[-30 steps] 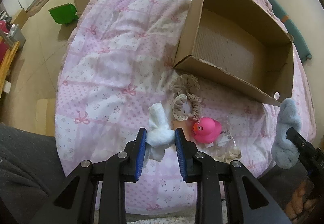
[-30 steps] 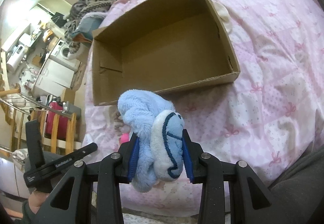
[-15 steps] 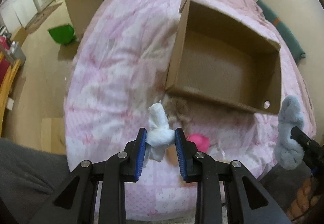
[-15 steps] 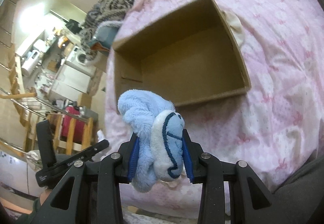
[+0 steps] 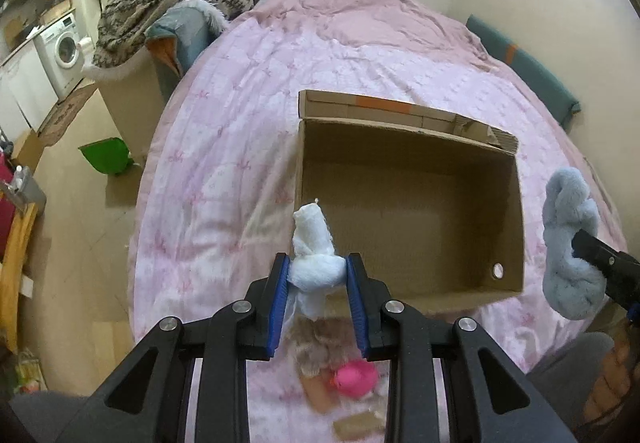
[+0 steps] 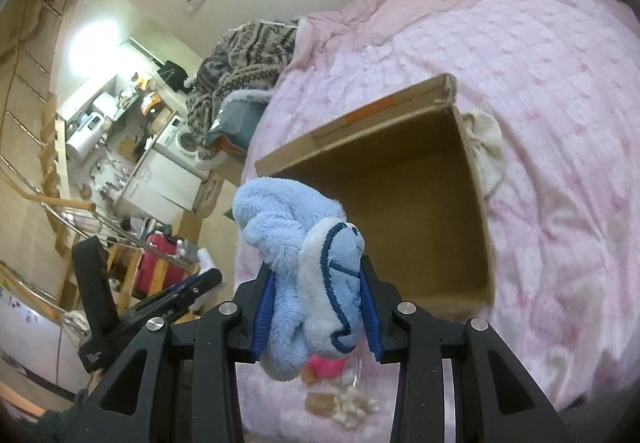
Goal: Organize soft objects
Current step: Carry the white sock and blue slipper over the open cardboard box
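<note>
We hold two tongs above a bed with a pink blanket (image 5: 248,131); our left tongs (image 5: 318,275) pinch a small white fluffy knot (image 5: 316,271) between their blue pads, and one end of the knot sticks up past the tips; our right tongs (image 6: 318,303) pinch a blue plush toy (image 6: 304,263) with dark blue stitching, and the toy bulges out above and below the pads; in the left view we see that same blue toy at the right edge, up in the air beside the box; an open cardboard box (image 5: 516,203) sits on the blanket in front of both tongs, with nothing that we can see inside it; the white knot hangs just over the near left corner of the box; close to us, below the tongs, a pink rubber duck (image 5: 354,379) lies on the blanket next to a blurry beige frilly thing (image 5: 316,347); a cream cloth (image 6: 486,147) lies against the far side of the box in the right view.
</note>
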`<act>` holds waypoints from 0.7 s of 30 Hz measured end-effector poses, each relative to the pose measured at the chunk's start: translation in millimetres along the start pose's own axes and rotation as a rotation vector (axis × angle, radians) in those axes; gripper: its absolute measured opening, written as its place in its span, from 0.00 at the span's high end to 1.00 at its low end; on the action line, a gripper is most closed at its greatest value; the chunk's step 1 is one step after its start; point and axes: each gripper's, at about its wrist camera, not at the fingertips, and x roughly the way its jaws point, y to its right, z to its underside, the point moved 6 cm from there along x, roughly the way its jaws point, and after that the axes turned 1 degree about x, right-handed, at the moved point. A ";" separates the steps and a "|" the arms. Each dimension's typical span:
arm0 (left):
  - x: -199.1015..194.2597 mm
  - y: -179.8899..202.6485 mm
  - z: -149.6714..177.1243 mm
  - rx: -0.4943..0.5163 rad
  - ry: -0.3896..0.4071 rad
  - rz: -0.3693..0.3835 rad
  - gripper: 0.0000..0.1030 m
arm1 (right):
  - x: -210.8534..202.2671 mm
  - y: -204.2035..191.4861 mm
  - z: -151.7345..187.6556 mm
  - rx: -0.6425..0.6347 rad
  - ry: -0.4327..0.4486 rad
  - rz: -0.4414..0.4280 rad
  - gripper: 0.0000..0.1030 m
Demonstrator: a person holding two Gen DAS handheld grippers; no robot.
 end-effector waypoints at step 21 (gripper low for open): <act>91.0 32.6 -3.8 0.088 0.018 0.031 0.75 | 76.9 58.3 -4.4 0.031 -0.024 0.133 0.60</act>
